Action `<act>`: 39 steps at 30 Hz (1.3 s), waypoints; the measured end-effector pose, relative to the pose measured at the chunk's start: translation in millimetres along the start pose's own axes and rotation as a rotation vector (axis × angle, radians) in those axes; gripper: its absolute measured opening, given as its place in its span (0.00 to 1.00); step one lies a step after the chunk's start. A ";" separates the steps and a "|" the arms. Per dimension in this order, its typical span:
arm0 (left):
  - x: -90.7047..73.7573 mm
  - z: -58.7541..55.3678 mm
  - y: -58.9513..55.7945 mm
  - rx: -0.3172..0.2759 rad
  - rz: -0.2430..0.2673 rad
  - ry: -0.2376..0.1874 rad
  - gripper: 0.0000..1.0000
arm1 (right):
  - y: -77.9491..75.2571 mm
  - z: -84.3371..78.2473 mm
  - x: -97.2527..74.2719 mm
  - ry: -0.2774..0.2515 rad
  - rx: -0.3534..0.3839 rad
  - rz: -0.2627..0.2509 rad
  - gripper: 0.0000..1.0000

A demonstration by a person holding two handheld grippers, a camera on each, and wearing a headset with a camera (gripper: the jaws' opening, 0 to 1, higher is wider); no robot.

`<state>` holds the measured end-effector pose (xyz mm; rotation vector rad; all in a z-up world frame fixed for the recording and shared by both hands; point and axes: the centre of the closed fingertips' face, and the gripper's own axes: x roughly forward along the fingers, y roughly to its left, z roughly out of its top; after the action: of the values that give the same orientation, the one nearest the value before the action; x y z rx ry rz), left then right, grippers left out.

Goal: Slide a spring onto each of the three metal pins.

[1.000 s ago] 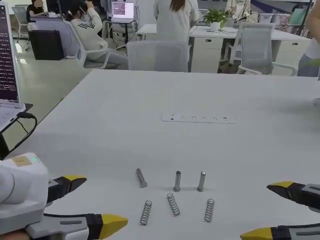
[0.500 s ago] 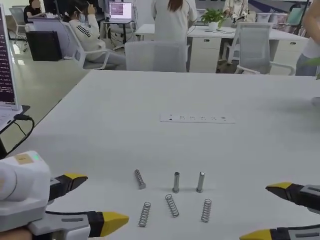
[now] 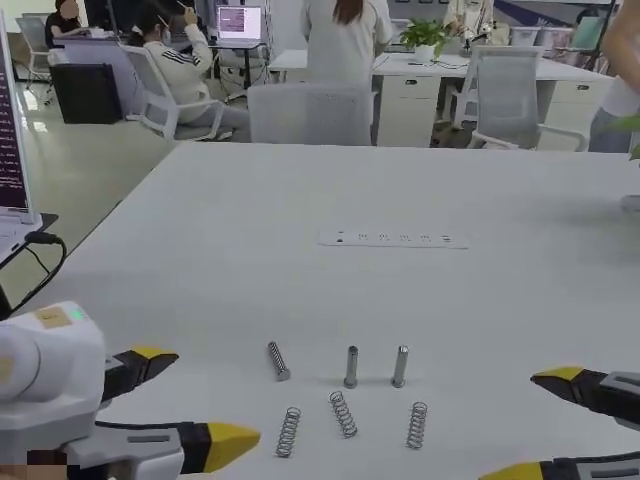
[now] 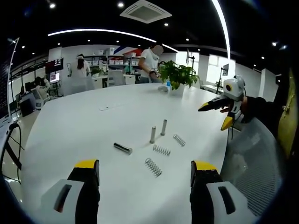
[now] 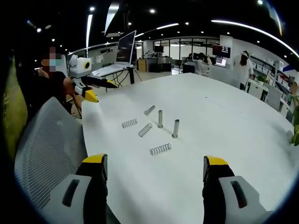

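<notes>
The left gripper (image 3: 205, 395) sits at the lower left of the head view, and the right gripper (image 3: 525, 425) comes in at the lower right. Both have their yellow-tipped jaws spread wide, with nothing between them. Each hangs just above the near edge of the white table (image 3: 300, 200), well apart from the parts.

The parts lie between the two grippers, in the lower middle of the head view. The back row holds the three metal pins. The left pin (image 3: 278, 360) lies on its side, while the middle pin (image 3: 351, 367) and the right pin (image 3: 400, 366) stand upright close together. In front of them lie three springs flat on the table: the left spring (image 3: 289, 431), the middle spring (image 3: 343, 413) and the right spring (image 3: 417, 424). Each spring is apart from the others and none is on a pin.

Farther back, in the centre of the frame, a white power strip (image 3: 392, 239) rests on the table. A laptop (image 3: 10, 150) with a cable shows at the left edge. Beyond the far edge of the table stand a grey chair (image 3: 310, 112) and a person (image 3: 345, 40).
</notes>
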<state>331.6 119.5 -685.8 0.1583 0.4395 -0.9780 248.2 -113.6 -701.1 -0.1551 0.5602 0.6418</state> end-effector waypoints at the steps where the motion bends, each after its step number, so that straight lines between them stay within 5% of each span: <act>1: 1.0 0.6 0.6 0.000 0.000 0.001 0.77 | 0.2 0.0 0.0 0.000 0.000 0.000 0.83; 9: 13.2 8.8 9.9 0.018 0.014 0.016 0.74 | 4.3 1.6 1.4 -0.001 -0.002 0.003 0.83; 22: 47.4 21.8 31.5 -0.037 0.045 0.048 0.70 | 6.0 2.5 2.5 -0.007 0.002 0.003 0.83; 32: 80.2 20.6 43.2 -0.030 0.078 0.095 0.66 | 4.9 0.8 4.2 -0.007 0.008 0.007 0.83; 39: 101.2 14.1 61.1 -0.054 0.123 0.125 0.62 | 3.2 -2.4 5.6 -0.004 0.012 0.010 0.83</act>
<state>434.8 71.3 -720.5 0.1962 0.5638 -0.8369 248.8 -108.8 -706.0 -0.1395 0.5614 0.6486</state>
